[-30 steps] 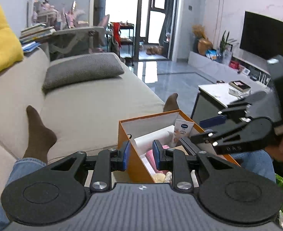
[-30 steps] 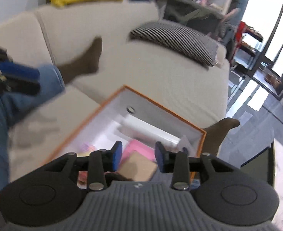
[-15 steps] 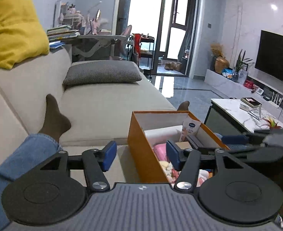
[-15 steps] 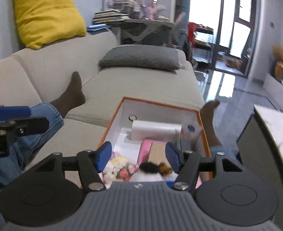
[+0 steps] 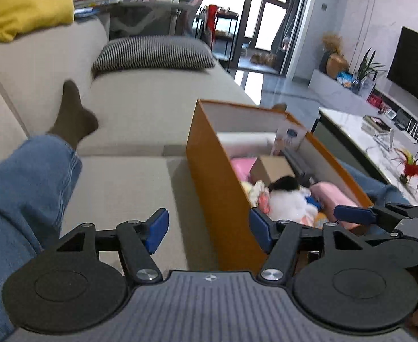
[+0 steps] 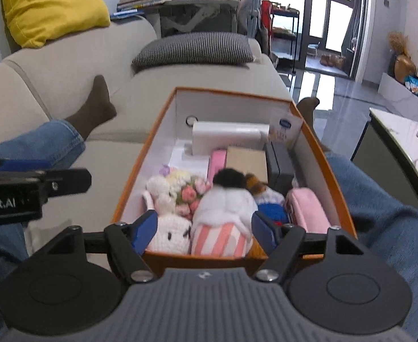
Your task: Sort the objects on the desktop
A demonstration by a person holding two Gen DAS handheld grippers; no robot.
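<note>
A: How do the two grippers stand?

B: The left gripper (image 5: 207,226) is spread wide and holds nothing; the near left wall of the orange box (image 5: 223,196) lies in the gap between its blue pads, though whether a pad touches the wall I cannot tell. The right gripper (image 6: 204,229) is also spread wide and empty, poised over the near end of the box with a pink-striped plush toy (image 6: 223,219) showing between its pads.

A: Where are the things to sort?

B: All inside the orange box, which sits on the beige sofa (image 6: 66,85) between the person's jeans-clad legs (image 6: 379,213). At the near end, a white knitted bunny (image 6: 167,222) with a small knitted bouquet (image 6: 189,191) lies just beside the striped toy; a pink pouch (image 6: 308,211) is on the right side. Further in are a brown cardboard packet (image 6: 247,161), a pink case (image 6: 217,162), a dark grey case (image 6: 283,165) against the right wall, a white boxy item (image 6: 229,138) at the far end, and a white tube with a blue logo (image 6: 284,131) leaning in the far right corner.

A: Anything else around?

B: A striped grey cushion (image 6: 194,48) and a yellow pillow (image 6: 52,5) on the sofa, and a marble counter (image 5: 374,139) to the right
</note>
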